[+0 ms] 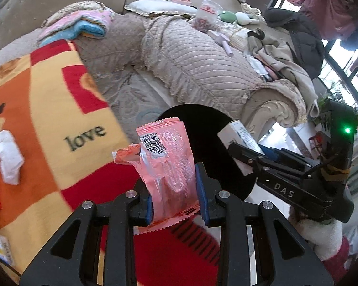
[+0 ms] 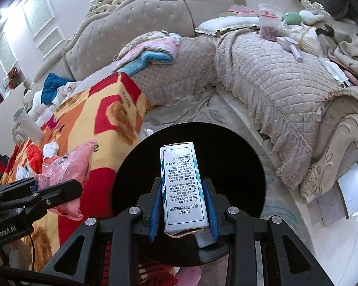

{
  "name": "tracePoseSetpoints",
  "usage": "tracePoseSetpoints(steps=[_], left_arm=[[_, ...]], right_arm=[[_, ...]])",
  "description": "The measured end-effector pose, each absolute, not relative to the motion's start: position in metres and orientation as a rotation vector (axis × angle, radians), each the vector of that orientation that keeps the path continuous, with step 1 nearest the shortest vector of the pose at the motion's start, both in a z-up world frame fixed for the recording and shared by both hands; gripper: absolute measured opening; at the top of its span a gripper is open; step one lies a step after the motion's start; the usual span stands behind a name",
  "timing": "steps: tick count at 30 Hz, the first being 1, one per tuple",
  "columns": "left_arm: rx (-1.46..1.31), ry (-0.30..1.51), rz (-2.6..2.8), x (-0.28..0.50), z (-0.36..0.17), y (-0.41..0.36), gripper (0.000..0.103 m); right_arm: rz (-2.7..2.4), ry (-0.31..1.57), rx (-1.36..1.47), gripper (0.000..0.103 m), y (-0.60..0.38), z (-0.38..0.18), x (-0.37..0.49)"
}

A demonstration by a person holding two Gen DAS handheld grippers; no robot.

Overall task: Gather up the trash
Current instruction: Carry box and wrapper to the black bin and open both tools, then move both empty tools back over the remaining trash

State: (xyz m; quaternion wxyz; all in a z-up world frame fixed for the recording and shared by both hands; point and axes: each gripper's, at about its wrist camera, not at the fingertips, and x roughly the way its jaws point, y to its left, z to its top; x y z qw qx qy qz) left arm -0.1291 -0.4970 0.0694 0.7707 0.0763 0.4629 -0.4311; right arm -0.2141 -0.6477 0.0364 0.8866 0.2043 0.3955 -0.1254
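Two hand-held grippers are seen above a round black bin opening [image 2: 188, 162], each carrying a piece of trash. The left gripper [image 1: 174, 190] is pinched on a crumpled pink wrapper [image 1: 167, 162], whose barcoded upper end sticks out well past the blue pads [image 1: 201, 190]; the wrapper's lower crimped edge hangs behind the jaws. The right gripper [image 2: 183, 205] is pressed together on a small white carton [image 2: 182, 186] printed with dense text, held lengthwise so that its far end reaches over the dark opening.

In the right wrist view the bin's rim is bordered on the left by a red, orange and yellow blanket [image 2: 102, 124], which appears to touch or overlap that edge. A wad of white tissue [image 1: 8, 157] is seen lying on the blanket in the left wrist view. Beyond the bin, a strip of pale patterned floor [image 2: 202, 109] is left open, hemmed in by a quilted beige sofa [image 2: 274, 81] that curves around the back and right. The sofa seats are strewn with clothes and small items.
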Motion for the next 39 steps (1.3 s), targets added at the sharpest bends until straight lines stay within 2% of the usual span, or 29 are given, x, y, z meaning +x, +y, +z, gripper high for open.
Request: tracePoseSetpoints(steps=[2, 3, 4, 5, 7, 19, 23, 30, 39], left_arm=[[0.128, 0.999, -0.958, -0.127, 0.068, -0.500, 0.038], [0.113, 1.000, -0.967, -0.126, 0.068, -0.501, 0.048], [0.094, 1.004, -0.970, -0.124, 0.067, -0.500, 0.058], [0.076, 1.012, -0.967, -0.122, 0.066, -0.499, 0.061], [0.073, 1.020, -0.957, -0.120, 0.065, -0.495, 0.062], [0.100, 0.995, -0.830, -0.118, 0.070, -0.452, 0.062], [0.131, 0.955, -0.775, -0.123, 0.076, -0.426, 0.062], [0.170, 0.908, -0.669, -0.127, 0.082, -0.379, 0.062], [0.128, 0.912, -0.530, -0.114, 0.083, -0.297, 0.062]], right_arm=[[-0.272, 0.819, 0.429, 0.032, -0.651, 0.035, -0.214], [-0.279, 0.813, 0.433, 0.032, -0.653, 0.035, -0.214], [-0.290, 0.808, 0.436, 0.037, -0.655, 0.035, -0.214], [-0.302, 0.807, 0.440, 0.051, -0.656, 0.035, -0.214], [-0.309, 0.802, 0.455, 0.060, -0.656, 0.034, -0.215], [-0.265, 0.836, 0.446, 0.061, -0.631, 0.031, -0.211], [-0.251, 0.840, 0.417, 0.068, -0.615, 0.037, -0.209], [-0.170, 0.853, 0.369, 0.069, -0.572, 0.045, -0.196], [-0.054, 0.904, 0.291, 0.077, -0.502, 0.047, -0.169]])
